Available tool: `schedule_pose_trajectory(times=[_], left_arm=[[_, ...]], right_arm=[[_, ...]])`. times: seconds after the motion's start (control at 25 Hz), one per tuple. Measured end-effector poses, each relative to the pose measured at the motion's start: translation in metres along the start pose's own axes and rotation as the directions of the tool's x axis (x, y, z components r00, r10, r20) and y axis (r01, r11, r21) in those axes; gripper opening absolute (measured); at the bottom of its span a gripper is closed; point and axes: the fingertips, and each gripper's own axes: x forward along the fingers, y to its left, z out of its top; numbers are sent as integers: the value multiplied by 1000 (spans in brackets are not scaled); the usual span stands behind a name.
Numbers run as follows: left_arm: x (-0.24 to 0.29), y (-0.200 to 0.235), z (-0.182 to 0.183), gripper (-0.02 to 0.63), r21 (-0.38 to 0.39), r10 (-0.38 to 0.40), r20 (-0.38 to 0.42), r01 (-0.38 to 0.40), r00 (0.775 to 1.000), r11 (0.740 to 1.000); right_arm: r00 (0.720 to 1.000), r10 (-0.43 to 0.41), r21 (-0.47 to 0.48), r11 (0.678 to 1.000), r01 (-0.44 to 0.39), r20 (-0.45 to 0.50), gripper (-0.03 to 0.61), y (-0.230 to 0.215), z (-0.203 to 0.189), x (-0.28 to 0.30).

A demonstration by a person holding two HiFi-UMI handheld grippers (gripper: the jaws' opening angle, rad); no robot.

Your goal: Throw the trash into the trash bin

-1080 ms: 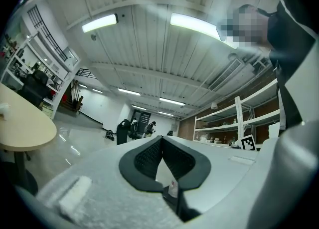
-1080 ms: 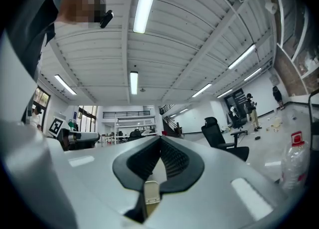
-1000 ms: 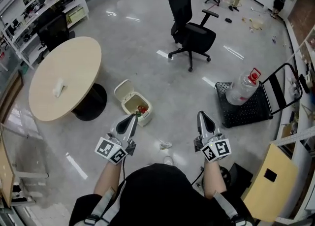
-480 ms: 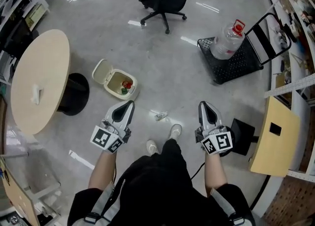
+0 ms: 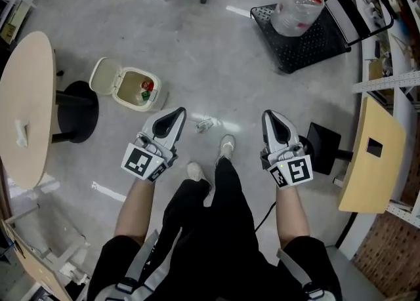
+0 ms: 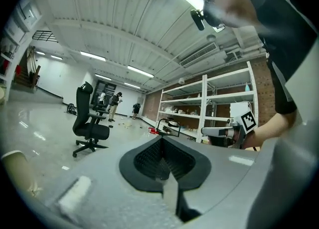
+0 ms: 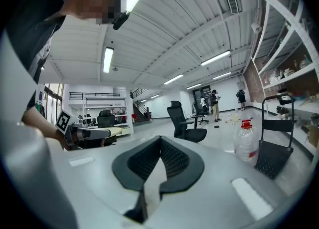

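Both my left gripper and right gripper are fully closed, with nothing between the pads. The trash, a small crumpled scrap, lies on the floor between the two sets of jaws, nearer the left. Reaching down with the jaws closed would, I judge, only skid it across the glossy floor. Beyond and left of the left jaws, the trash bin stands open, holding red and green pieces.

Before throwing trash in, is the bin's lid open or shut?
Open: the lid is flipped back; the trash bin shows its inside.
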Motion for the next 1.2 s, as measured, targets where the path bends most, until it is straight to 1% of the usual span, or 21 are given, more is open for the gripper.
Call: schedule_pose_trajectory(times=[0.08, 0.28, 0.52, 0.64, 0.72, 0.8, 0.88, 0.96, 1.04, 1.08, 1.12, 1.2], left_arm=[[19, 5, -30, 3, 15, -22, -24, 22, 999, 1000], [58, 17, -108, 3, 14, -82, -47, 83, 996, 996], [90, 55, -231, 3, 27, -126, -73, 128, 989, 991], [104, 71, -293, 3, 39, -144, -69, 147, 987, 988], [112, 79, -332, 2, 57, -171, -72, 175, 983, 983], [119, 79, -368, 3, 87, -215, -82, 222, 973, 971], [124, 77, -400, 3, 85, -266, -101, 275, 959, 958], [128, 78, -431, 3, 74, -303, -133, 314, 944, 946], [130, 79, -464, 3, 83, -323, -175, 341, 930, 936], [131, 79, -481, 3, 71, -331, -192, 349, 924, 934], [132, 80, -497, 3, 37, -337, -208, 352, 918, 935], [133, 82, -527, 7, -56, -342, -252, 339, 905, 939]], right_arm=[[1000, 0, -1, 1000, 0, -23, 6, -15, -27, 8], [999, 24, -9, 1000, -24, -45, 6, -43, -96, 35], [997, 69, -52, 996, -70, -18, 6, -65, -192, 76], [995, 98, -80, 992, -99, -9, 6, -75, -238, 94], [992, 128, -115, 985, -128, -10, 6, -77, -272, 105], [985, 170, -190, 967, -173, -34, 6, -75, -305, 116], [978, 199, -247, 946, -209, -66, 5, -71, -335, 124], [976, 207, -249, 944, -217, -63, 5, -72, -356, 129], [978, 204, -227, 951, -209, -43, 6, -76, -373, 130], [979, 201, -212, 955, -205, -40, 6, -77, -381, 129], [979, 198, -195, 960, -203, -44, 6, -78, -390, 129], [979, 195, -161, 966, -202, -60, 6, -80, -406, 128]])
